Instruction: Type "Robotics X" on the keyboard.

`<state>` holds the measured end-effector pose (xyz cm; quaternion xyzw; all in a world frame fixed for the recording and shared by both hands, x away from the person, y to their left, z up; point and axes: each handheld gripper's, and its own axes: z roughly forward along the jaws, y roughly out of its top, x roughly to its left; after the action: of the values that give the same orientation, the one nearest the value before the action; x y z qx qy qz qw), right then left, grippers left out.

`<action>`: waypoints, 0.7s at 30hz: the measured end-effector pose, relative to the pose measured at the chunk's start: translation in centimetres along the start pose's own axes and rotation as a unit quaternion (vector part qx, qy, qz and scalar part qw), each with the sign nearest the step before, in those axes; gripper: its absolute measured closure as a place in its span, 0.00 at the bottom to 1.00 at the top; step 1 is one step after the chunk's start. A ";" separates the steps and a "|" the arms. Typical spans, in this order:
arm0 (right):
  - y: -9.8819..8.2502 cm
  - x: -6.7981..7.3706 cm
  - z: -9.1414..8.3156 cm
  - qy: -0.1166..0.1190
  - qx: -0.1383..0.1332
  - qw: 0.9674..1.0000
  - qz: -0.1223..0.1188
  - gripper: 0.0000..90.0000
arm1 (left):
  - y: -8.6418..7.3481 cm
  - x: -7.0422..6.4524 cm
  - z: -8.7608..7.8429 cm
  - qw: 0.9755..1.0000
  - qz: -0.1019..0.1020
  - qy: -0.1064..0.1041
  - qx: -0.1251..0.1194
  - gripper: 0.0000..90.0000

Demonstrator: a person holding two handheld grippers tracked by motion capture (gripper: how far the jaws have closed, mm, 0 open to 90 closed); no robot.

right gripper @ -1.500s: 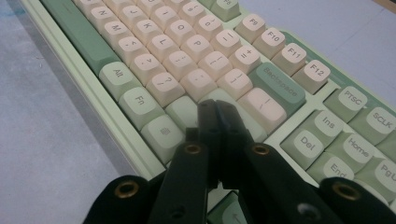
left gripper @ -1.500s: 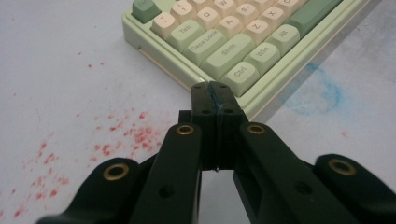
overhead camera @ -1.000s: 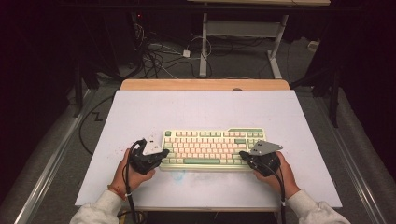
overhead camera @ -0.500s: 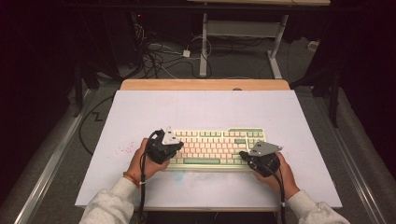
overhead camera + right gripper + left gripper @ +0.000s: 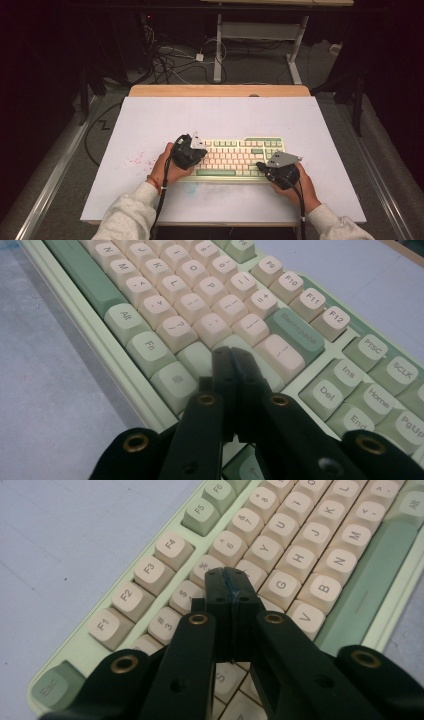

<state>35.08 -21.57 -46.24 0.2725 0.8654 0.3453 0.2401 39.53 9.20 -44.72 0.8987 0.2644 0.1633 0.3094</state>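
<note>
White table, faint pink specks on it off to the left, near my left forearm. Green-and-cream keyboard lies flat on the table, in the near half, roughly centred, long side across.

My left gripper sits over the keyboard's left end, hand resting at that edge. In the left gripper view its jaws are pressed together, nothing between them, tips over the keys around 4, 5 and R, F keys running off to the left; can't tell if tips touch a key.

My right gripper is at the keyboard's right end, near the front edge, grey plate on top. In the right gripper view jaws together too, nothing clamped, tips above the green keys right of Fn, just short of Backspace. Contact unclear.
</note>
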 end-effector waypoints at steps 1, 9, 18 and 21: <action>0.0 0.0 0.0 -0.001 0.000 1.000 0.000 1.00 | 0.1 0.0 0.2 1.000 0.001 0.001 0.001 0.97; 0.0 0.0 0.0 -0.002 0.001 1.000 -0.002 1.00 | 0.5 0.0 0.7 1.000 0.002 0.003 0.007 0.97; 0.1 0.1 0.0 -0.004 0.003 1.000 -0.002 1.00 | 0.6 -0.2 0.8 1.000 0.009 0.006 0.017 0.97; 0.1 0.1 0.0 -0.008 0.002 1.000 -0.003 1.00 | 0.6 -0.4 1.0 1.000 0.013 0.010 0.021 0.96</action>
<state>34.97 -21.47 -46.20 0.2726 0.8650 0.3409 0.2474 39.92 8.10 -45.12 0.9069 0.2591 0.1706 0.2852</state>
